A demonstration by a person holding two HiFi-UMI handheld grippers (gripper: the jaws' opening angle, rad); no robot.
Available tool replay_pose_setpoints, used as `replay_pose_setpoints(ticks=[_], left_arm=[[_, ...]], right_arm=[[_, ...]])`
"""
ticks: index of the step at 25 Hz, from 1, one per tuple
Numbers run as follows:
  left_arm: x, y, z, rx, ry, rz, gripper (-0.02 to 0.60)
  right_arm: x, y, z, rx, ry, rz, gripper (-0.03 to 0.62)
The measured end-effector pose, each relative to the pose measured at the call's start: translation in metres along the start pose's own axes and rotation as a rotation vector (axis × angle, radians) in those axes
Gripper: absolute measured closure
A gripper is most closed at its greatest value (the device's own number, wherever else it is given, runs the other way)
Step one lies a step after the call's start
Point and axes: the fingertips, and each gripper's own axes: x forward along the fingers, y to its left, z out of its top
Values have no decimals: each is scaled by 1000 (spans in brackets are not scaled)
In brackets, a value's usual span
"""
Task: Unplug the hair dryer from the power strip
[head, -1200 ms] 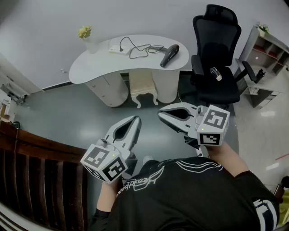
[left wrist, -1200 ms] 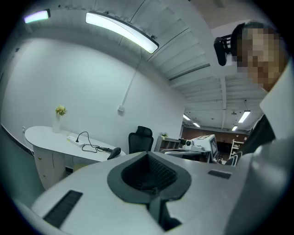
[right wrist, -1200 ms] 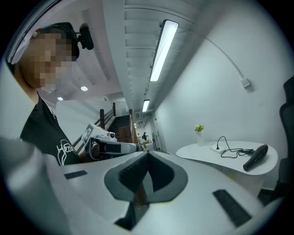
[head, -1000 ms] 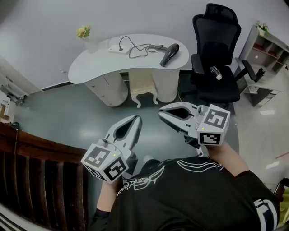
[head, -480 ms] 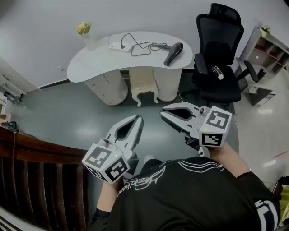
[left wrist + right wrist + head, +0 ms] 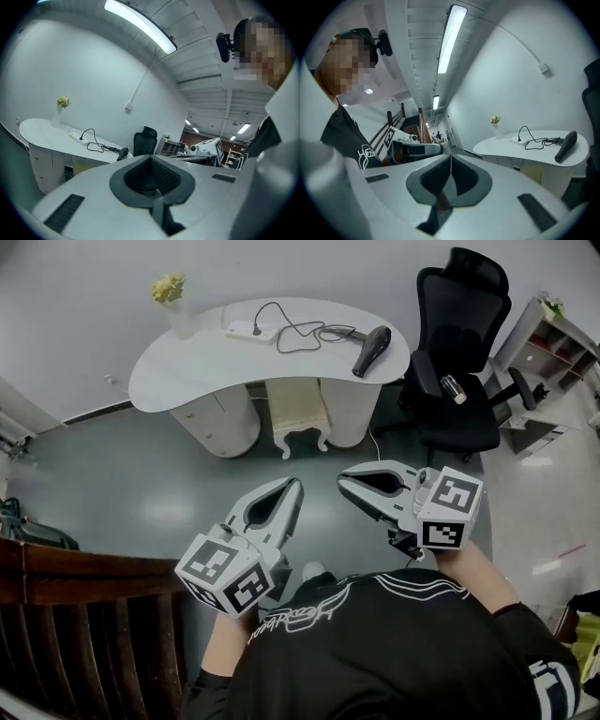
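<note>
Desk (image 6: pixel 187 371): stood well apart from me.
Hair dryer (image 6: pixel 372 350): lay at the desk's right end; rigid, probably light.
Power strip (image 6: pixel 248 331): near the back edge; likely to slide, so I'd pin it.
Cord (image 6: pixel 300 332): limp; I'd grip the stiff plug instead.
Left gripper (image 6: pixel 292 486): jaws together, empty.
Right gripper (image 6: pixel 344 478): likewise closed, touching nothing.

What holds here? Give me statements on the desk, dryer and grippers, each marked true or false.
The hair dryer lies on the white desk. True.
The left gripper holds the plug. False: its jaws are shut on nothing, away from the desk.
A black cord runs into the power strip. True.
The office chair is pushed under the desk. False: it stands beside the desk's end, near the dryer.
The right gripper is open. False: shut, empty.
</note>
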Motion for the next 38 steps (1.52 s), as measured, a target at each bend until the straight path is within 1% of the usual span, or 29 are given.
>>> replay_pose_setpoints(ticks=[3, 7, 13, 21, 25, 29, 32, 34, 38], left_arm=[[-4, 26, 9, 0, 8, -11, 578], [-17, 54, 24, 3, -2, -14, 578], [-45, 100, 36, 25, -15, -19, 580], [-53, 111, 41, 34, -8, 10, 580], [-50, 119, 41, 34, -9, 23, 580], [-34, 135, 49, 68, 11, 36, 578], [-17, 152, 58, 84, 22, 32, 578], [-4, 168, 65, 71, 27, 35, 580], [26, 211, 80, 22, 31, 43, 580]], right_arm=[[24, -5, 8, -6, 8, -21, 596], [51, -10, 20, -4, -1, -46, 597], [106, -5, 23, -21, -5, -40, 597], [124, -2, 29, -35, 4, -6, 597], [130, -9, 29, -35, 1, 12, 597], [143, -31, 37, -30, -6, 29, 597], [156, -57, 46, -17, -18, 38, 597], [167, -77, 52, -5, -24, 45, 597], [195, -124, 65, 10, -21, 67, 597]])
